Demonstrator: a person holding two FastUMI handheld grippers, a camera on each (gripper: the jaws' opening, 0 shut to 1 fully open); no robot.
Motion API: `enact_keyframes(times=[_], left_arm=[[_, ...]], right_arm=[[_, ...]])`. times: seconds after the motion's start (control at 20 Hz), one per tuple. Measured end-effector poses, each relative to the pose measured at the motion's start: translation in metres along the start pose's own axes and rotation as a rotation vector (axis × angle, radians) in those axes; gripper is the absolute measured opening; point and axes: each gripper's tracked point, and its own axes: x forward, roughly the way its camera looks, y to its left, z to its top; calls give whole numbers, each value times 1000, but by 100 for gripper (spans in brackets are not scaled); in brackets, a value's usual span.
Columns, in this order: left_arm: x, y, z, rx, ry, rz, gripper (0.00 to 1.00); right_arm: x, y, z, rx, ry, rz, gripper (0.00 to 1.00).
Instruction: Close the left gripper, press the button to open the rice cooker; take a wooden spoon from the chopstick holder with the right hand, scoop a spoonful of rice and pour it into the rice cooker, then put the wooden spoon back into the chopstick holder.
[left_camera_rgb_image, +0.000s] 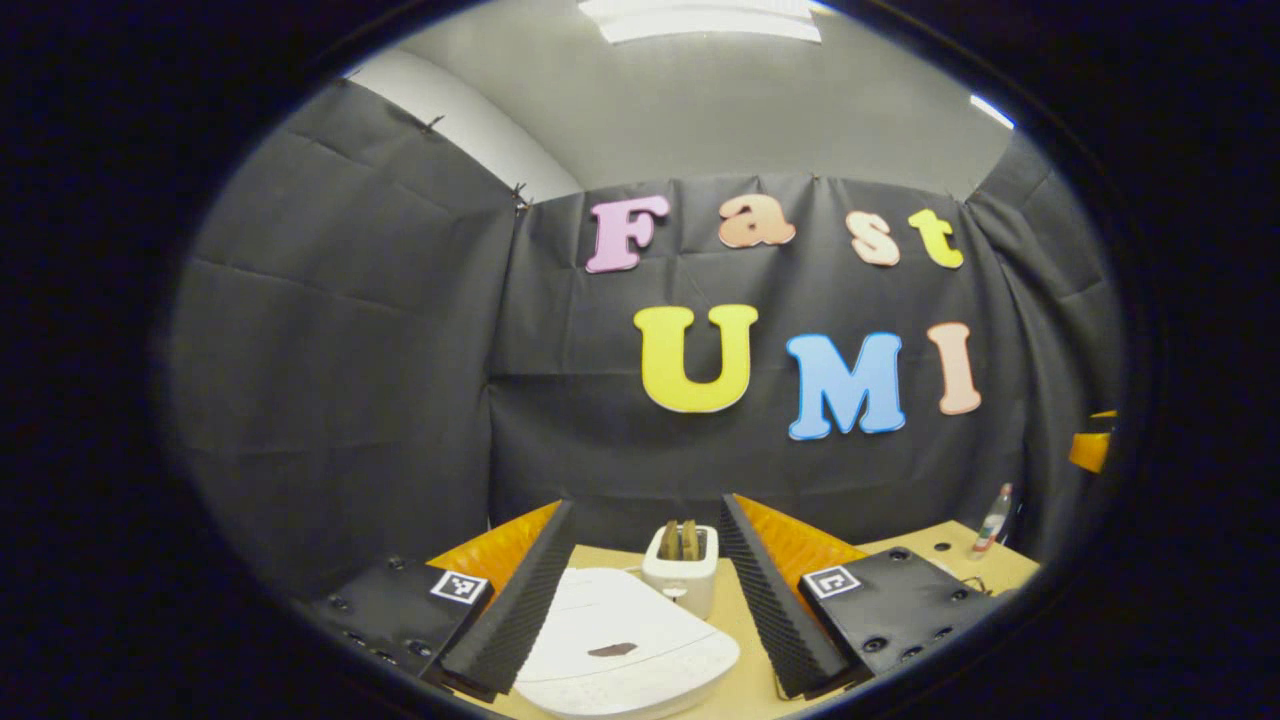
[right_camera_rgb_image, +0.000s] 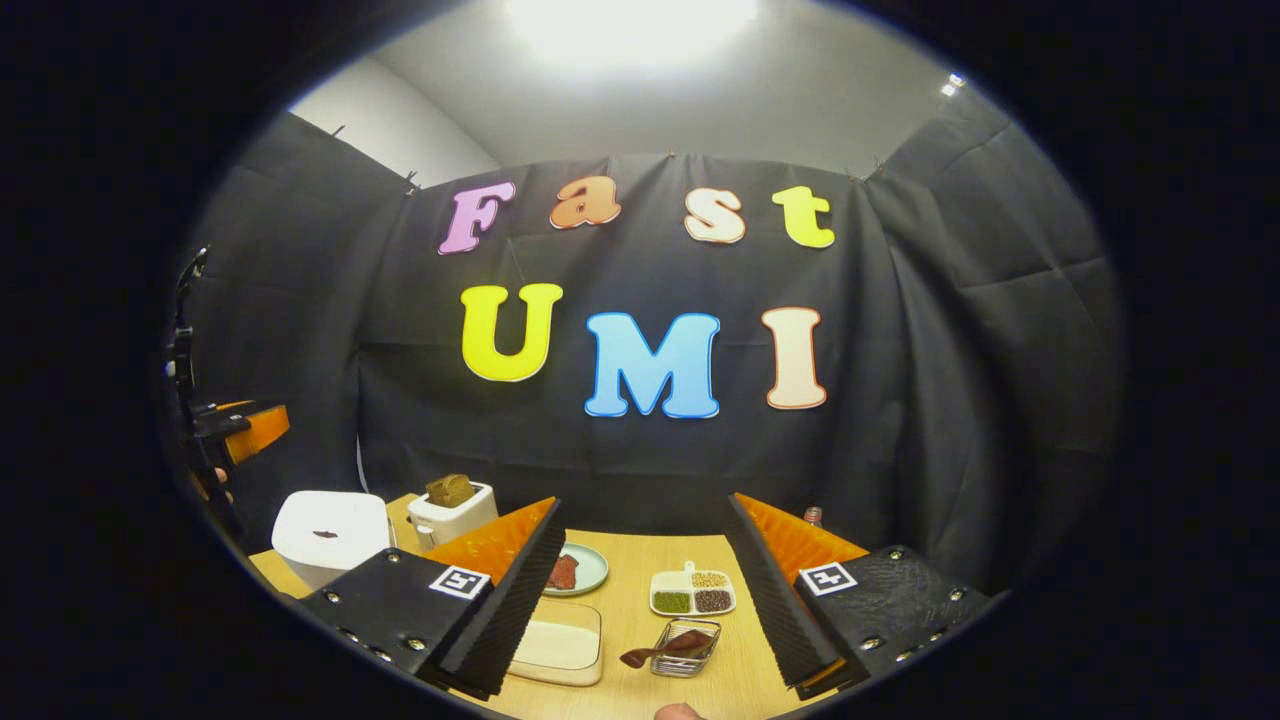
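1. Rice cooker is sitting lid-down between the spread fingers of our left gripper, a toaster behind it at 12 o'clock.
2. Our right gripper is hanging wide apart, gripping nothing.
3. We are seeing the wooden spoon lying in the wire chopstick holder at 6 o'clock, rice tray at 7.
4. We are judging this fits either end of the job.
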Motion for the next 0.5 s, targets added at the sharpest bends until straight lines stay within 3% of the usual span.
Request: enact_keyframes(times=[0.3,0.5], left_arm=[[-39,-36,14,-25,-38,-44,98],[-53,-64,9,34,-53,-60,98]], right_arm=[[-15,27,8,17,-61,19,97],[-16,31,8,25,-73,18,97]])
